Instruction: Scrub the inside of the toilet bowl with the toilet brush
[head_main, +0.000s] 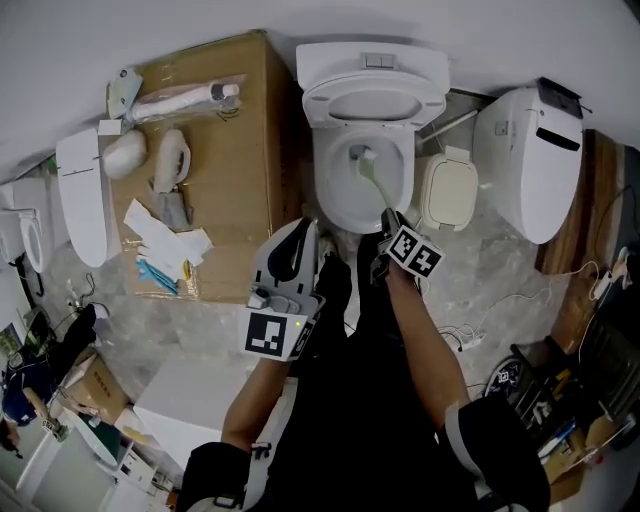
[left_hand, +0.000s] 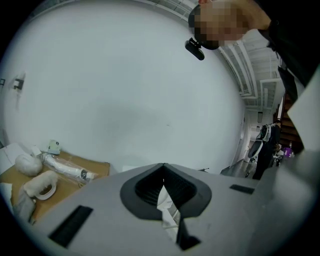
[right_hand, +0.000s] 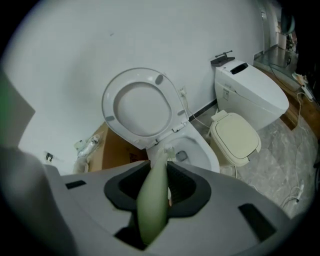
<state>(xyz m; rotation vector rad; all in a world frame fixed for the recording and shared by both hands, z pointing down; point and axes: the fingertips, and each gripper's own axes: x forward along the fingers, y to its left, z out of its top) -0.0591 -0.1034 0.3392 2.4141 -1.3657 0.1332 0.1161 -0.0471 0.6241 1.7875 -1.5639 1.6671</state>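
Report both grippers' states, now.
Left gripper: shut on a crumpled white scrap, paper or cloth.
Right gripper: shut on the toilet brush, by its green handle.

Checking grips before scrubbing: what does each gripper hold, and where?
Right gripper: toilet brush, by its green handle. Left gripper: shut on a creased white scrap.

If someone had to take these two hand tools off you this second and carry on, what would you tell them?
Right gripper: shut on the green handle of the toilet brush.
Left gripper: shut, holding nothing, off to the left of the toilet's front.
Brush head is down inside the toilet bowl; the seat is up.
Done: brush in the bowl. How much is scrubbed cannot be told.
Left: work the brush round the inside.
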